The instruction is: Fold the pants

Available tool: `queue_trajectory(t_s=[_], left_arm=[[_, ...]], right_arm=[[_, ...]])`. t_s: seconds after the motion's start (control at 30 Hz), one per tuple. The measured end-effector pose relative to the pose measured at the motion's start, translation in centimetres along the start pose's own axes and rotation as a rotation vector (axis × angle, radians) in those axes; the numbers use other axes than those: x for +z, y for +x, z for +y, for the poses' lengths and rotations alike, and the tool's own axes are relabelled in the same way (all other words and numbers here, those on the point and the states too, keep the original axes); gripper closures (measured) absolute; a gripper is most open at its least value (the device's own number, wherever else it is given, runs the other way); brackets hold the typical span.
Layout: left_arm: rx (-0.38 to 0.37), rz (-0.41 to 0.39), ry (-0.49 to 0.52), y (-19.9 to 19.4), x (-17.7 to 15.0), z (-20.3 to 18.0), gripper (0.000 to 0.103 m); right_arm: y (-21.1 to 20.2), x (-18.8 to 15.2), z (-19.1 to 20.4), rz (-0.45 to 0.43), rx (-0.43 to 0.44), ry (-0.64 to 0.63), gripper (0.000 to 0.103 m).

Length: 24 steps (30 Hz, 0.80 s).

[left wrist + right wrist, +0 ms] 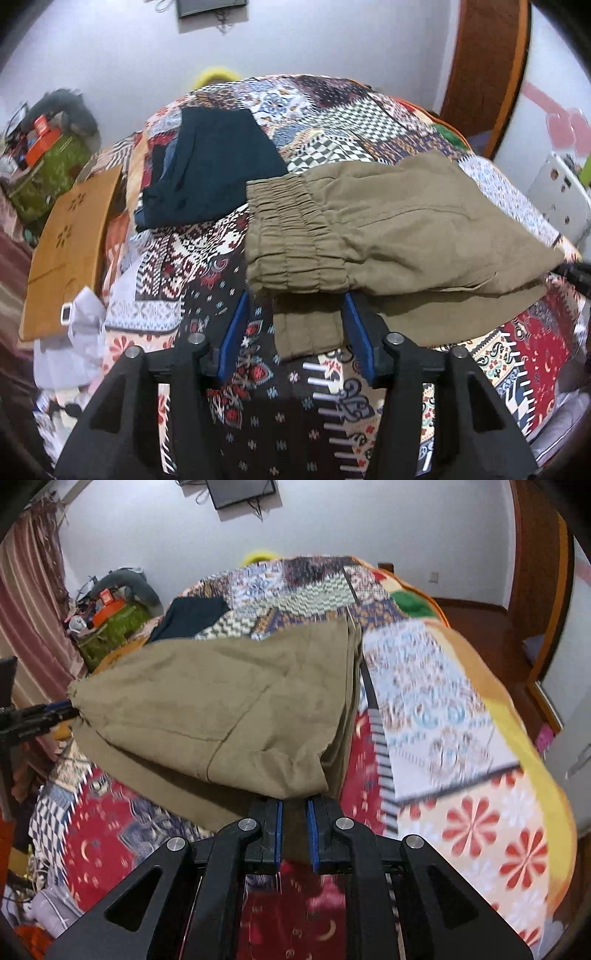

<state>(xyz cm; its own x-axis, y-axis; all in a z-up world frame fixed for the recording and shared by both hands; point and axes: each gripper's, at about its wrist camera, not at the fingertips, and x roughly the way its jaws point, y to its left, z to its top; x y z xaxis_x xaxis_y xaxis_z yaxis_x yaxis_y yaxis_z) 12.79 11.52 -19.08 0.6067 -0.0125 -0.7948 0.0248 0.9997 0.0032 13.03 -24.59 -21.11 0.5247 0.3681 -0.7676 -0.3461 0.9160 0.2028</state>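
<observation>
Olive-green pants [388, 229] with an elastic waistband [288, 236] are folded over on the patchwork bedspread [258, 369]. My left gripper [295, 295] stands open, its blue pads either side of the waistband's near edge. In the right wrist view the pants [221, 709] hang lifted above the bed. My right gripper [294, 805] is shut on their near corner. The left gripper [37, 716] shows at the pants' far left end.
A dark navy folded garment [214, 166] lies further back on the bed. A wooden board [70, 251] and cluttered green box [48, 162] stand left of the bed. The bed's orange edge [517, 716] drops to wooden floor on the right.
</observation>
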Motion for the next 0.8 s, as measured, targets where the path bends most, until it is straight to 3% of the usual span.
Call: queue_trajectory(t_s=[0.13,0.23,0.3,0.37,0.5,0.67,0.8], left_arm=[[0.028,0.003,-0.027,-0.7,-0.8,0.2,0.042],[0.066,-0.005,-0.006,-1.5,-0.9,-0.3,0.034],[0.082,-0.015,0.009,-2.1,-0.8,-0.7,0.028],[0.098,-0.031,0.033,-2.9,-0.5,-1.3,0.017],[0.106,-0.065,0.095,-3.6,0.3,-2.9,0.003],[0.084,-0.021,0.188,-1.7,0.7,-5.7,0.002],[0.087,0.012,0.272,0.3,0.6,-8.0,0.002]], right_arm=[[0.0,-1.5,-0.1,0.023,-0.024,0.007,0.091],[-0.8,-2.0,0.0,0.016,-0.037,0.001,0.083],[-1.7,-2.1,0.0,0.005,-0.065,-0.005,0.064],[-2.6,-2.1,0.2,-0.017,-0.083,-0.007,0.052],[-4.5,-1.6,0.9,-0.079,-0.087,-0.022,0.041],[-5.0,-0.3,2.7,-0.12,-0.04,-0.068,0.036],[-3.5,0.3,4.7,-0.099,0.016,-0.125,0.036]])
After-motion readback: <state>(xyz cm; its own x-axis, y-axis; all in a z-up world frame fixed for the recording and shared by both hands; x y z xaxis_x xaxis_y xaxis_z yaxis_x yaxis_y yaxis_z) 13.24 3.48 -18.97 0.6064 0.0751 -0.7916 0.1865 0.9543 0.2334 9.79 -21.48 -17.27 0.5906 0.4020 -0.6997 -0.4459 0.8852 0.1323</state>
